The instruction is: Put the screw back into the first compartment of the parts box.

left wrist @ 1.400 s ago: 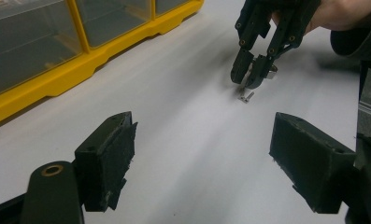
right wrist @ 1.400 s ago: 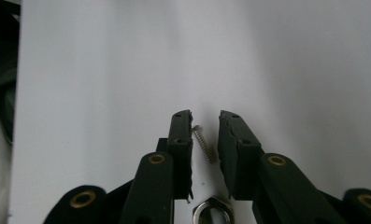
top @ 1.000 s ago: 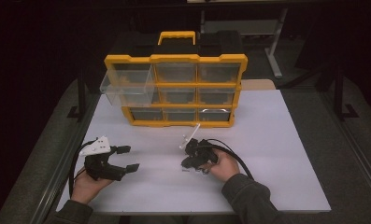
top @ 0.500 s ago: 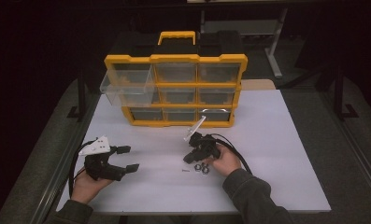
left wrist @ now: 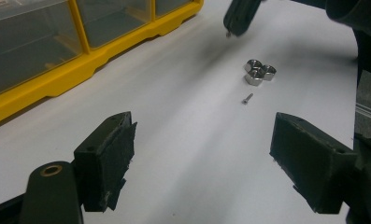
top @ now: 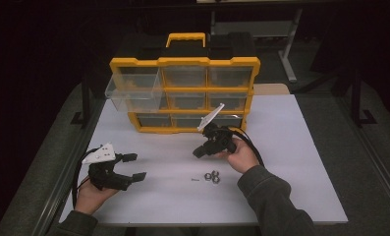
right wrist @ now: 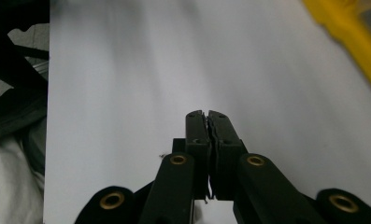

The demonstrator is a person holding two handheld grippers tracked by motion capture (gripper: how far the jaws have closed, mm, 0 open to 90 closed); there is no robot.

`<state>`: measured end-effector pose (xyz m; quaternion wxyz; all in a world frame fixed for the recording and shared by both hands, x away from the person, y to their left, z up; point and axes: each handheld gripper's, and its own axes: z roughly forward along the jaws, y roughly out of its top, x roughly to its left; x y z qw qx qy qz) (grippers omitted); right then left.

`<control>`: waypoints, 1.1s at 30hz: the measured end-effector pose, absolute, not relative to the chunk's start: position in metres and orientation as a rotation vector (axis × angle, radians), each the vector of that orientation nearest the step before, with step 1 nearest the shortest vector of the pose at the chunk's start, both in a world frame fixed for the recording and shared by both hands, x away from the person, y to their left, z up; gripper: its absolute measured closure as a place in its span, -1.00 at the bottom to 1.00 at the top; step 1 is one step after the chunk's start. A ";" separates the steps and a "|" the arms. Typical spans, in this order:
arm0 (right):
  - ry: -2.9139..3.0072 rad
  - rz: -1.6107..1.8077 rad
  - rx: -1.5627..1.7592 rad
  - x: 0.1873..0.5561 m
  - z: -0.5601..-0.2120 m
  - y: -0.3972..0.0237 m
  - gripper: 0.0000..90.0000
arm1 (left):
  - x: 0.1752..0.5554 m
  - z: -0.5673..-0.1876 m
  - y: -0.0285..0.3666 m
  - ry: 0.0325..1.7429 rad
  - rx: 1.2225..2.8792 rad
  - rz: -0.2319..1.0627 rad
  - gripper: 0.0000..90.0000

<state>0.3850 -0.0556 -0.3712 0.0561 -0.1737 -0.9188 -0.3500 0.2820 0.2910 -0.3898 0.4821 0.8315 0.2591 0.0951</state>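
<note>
Dark room; white table on grey floor, metal frame behind

A drawer cabinet stands at the back of the table, one upper left drawer pulled out. In front of it, mid-table, three nuts lie touching, a small screw just beside them.

Three hex nuts lay clustered together on the table, with one small screw just beside them. One yellow organizer stood behind, showing what looked like nine drawers, though the dim light made that uncertain; one clear drawer was pulled out. Two grippers, left gripper and right gripper, were present.
</note>
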 end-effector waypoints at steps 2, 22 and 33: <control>-2.787 -1.076 -0.542 0.387 -0.360 -0.057 0.92 | 0.282 -0.390 0.291 0.636 2.024 0.228 -0.52; -2.796 -1.195 -0.444 0.409 -0.272 -0.057 0.92 | 0.282 -0.389 0.293 0.638 2.018 0.238 -0.52; -2.828 -1.221 -0.380 0.416 -0.228 -0.042 0.92 | 0.282 -0.388 0.294 0.639 2.004 0.239 -0.52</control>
